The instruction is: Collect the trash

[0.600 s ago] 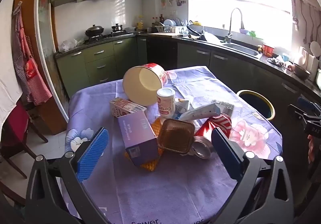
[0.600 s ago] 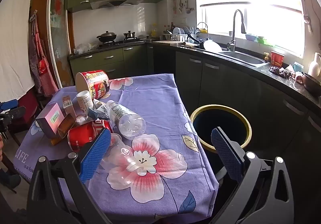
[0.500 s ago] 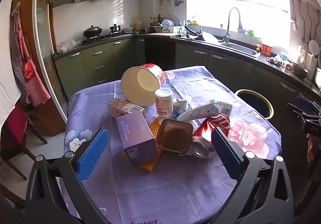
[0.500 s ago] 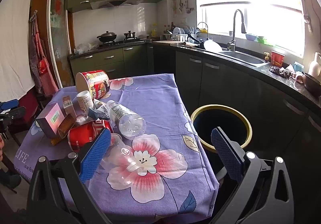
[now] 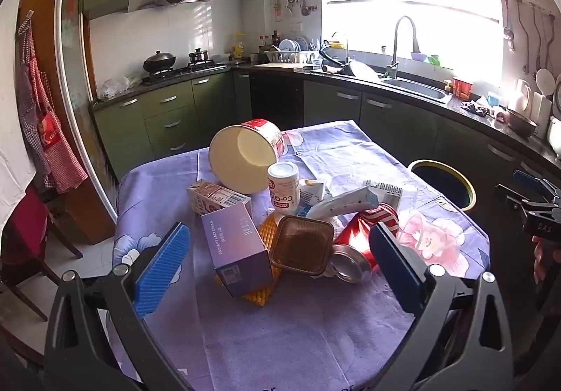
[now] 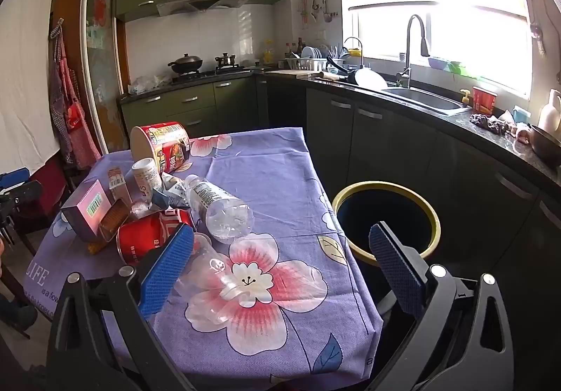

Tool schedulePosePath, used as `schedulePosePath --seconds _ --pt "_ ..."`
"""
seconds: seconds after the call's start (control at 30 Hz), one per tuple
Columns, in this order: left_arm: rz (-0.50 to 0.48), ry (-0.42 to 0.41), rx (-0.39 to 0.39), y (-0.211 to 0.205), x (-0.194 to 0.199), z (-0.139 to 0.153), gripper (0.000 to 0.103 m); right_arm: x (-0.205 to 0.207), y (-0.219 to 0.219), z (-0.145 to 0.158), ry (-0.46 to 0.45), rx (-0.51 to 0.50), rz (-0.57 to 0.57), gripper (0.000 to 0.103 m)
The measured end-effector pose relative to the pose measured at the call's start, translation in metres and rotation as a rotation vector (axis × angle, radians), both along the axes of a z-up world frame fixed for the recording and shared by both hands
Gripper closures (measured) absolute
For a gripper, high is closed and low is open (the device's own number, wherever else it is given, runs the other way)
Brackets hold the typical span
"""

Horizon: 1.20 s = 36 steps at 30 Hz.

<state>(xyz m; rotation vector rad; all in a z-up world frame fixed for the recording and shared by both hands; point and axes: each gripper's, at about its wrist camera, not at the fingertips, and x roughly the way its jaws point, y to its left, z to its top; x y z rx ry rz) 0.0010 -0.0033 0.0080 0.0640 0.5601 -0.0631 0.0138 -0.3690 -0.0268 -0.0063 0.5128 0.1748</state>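
Trash sits in a pile on the table [image 5: 315, 338]: a purple box [image 5: 238, 250], a red can [image 5: 361, 243], a clear bottle [image 6: 221, 208]. It all looks light and empty. The can and bottle may slip or squash, so hold their middles. The bin [image 6: 385, 219] waits beside the table. The left gripper [image 5: 280, 268] and right gripper [image 6: 280, 268] are both wide open, holding nothing.
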Motion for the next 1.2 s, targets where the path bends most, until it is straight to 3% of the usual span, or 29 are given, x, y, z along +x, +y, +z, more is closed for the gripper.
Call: schedulePosePath --seconds 1.2 --pt "-0.019 0.007 0.006 -0.0061 0.0024 -0.0016 0.006 0.0054 -0.0019 -0.0039 0.007 0.001 -0.004 0.004"
